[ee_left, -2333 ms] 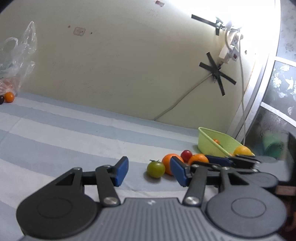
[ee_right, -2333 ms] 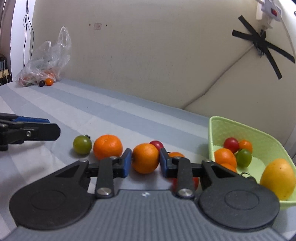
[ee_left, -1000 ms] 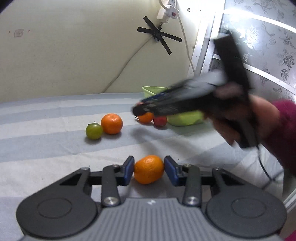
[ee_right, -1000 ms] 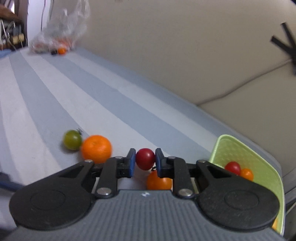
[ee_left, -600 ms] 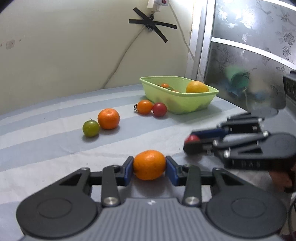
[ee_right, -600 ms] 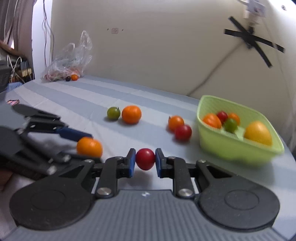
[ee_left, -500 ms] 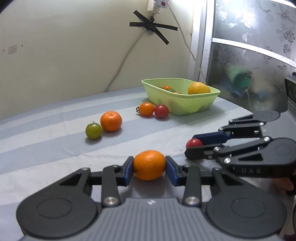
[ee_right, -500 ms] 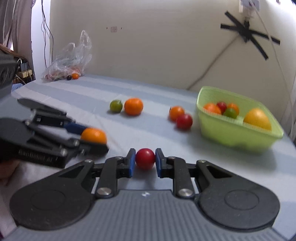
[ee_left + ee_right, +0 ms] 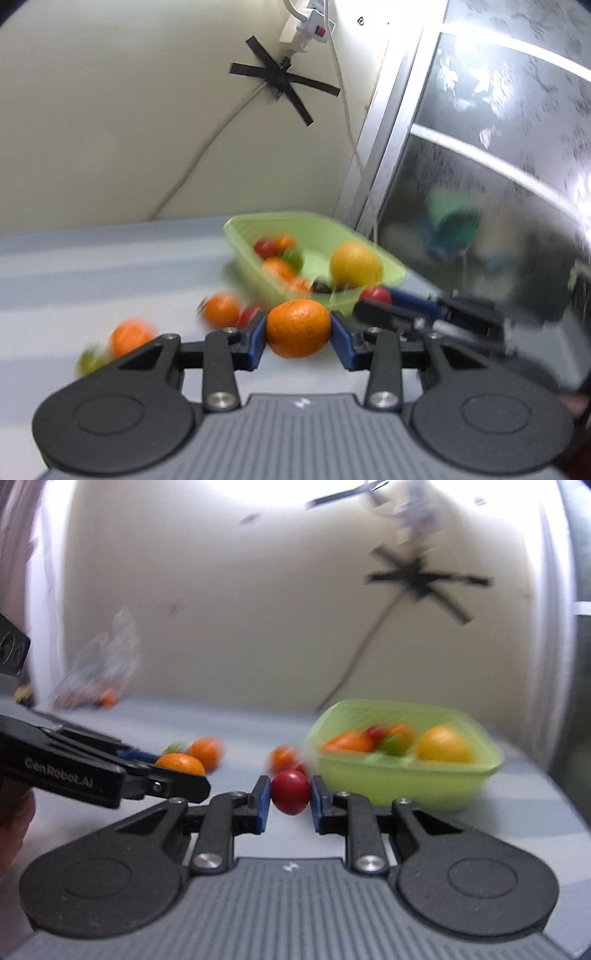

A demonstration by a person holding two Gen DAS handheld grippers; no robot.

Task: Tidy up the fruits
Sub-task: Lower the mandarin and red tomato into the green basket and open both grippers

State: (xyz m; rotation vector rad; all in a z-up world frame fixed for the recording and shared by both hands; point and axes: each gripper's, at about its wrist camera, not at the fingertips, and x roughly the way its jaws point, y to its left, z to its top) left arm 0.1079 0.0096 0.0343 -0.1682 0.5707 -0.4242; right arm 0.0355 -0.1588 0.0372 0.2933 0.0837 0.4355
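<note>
Right now the left gripper (image 9: 298, 334) pinches a tangerine (image 9: 298, 328) between its blue pads (image 9: 256, 341), holding it clear of the striped tabletop (image 9: 92, 266). The right gripper (image 9: 291, 802) is clamped on a red tomato (image 9: 290, 792), its pads pressed against both sides of the fruit.

Beyond both grippers sits the green basket (image 9: 255, 254), near the wall and beside a metal-framed glass panel (image 9: 498, 155). It holds a large yellow fruit (image 9: 354, 265), an orange fruit (image 9: 277, 268), a red tomato, a green one and a few smaller pieces; motion blur hides the finer detail.

In the left wrist view, the right gripper reaches in from the right, its tips just in front of the basket's near wall, with the red tomato showing at them. In the right wrist view, the left gripper comes in from the left, the tangerine showing at its tips.

Loose fruit lies on the tabletop left of the basket: an orange one (image 9: 221, 309) with a red one (image 9: 248, 315) touching it, then farther left another orange one (image 9: 130, 336) and a green tomato (image 9: 90, 361) beside it.

Black tape (image 9: 284, 79) crosses on the wall above a cable. A clear plastic bag (image 9: 99, 672) lies at the tabletop's far left end, blurred.
</note>
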